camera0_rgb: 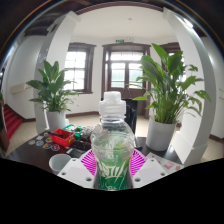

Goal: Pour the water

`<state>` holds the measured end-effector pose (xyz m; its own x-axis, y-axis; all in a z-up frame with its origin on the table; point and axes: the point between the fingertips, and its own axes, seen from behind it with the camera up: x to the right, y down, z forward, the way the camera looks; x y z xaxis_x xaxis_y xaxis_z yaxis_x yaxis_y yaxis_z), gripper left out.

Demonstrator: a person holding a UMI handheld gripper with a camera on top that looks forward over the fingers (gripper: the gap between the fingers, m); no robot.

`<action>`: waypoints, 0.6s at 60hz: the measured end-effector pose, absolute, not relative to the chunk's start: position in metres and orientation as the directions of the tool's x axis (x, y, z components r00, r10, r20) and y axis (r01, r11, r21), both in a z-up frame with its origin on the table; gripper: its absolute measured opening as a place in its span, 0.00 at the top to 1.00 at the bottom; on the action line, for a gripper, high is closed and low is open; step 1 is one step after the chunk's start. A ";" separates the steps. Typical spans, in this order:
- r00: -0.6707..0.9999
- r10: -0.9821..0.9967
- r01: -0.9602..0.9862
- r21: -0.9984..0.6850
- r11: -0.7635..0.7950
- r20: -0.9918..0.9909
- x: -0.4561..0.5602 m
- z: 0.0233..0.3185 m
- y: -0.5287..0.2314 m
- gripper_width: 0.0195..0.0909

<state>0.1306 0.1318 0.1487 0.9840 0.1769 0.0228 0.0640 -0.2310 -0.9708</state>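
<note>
Plant [48, 88]: 9 o'clock of bottle, potted, far side of surface [30, 150]
Clutter [62, 135]: 10 o'clock, small red and dark items
Cup [59, 161]: white, just left of tongs
Bottle [112, 140]: centre, clear plastic, white cap on, green label low, upright
Tongs [112, 166]: pads clamped on bottle's lower body
Handling: thin wall, likely squeezes; slippery; grip mid-body, moderate force; cap needs removing first
Plant 2 [165, 95]: 2 o'clock, white pot

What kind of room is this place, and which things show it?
Probably a living or sitting room in a house: tall wooden-framed windows, two large potted plants, and a cluttered dark table. The gripper holds a water bottle.
</note>
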 end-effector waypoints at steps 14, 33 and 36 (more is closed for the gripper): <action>0.984 0.168 -0.033 -0.983 -0.182 -0.065 0.134 0.125 0.139 0.74; 0.986 0.167 0.008 -0.992 -0.124 -0.013 0.125 0.113 0.136 0.73; 0.986 0.167 0.006 -0.992 -0.126 -0.015 0.125 0.112 0.135 0.72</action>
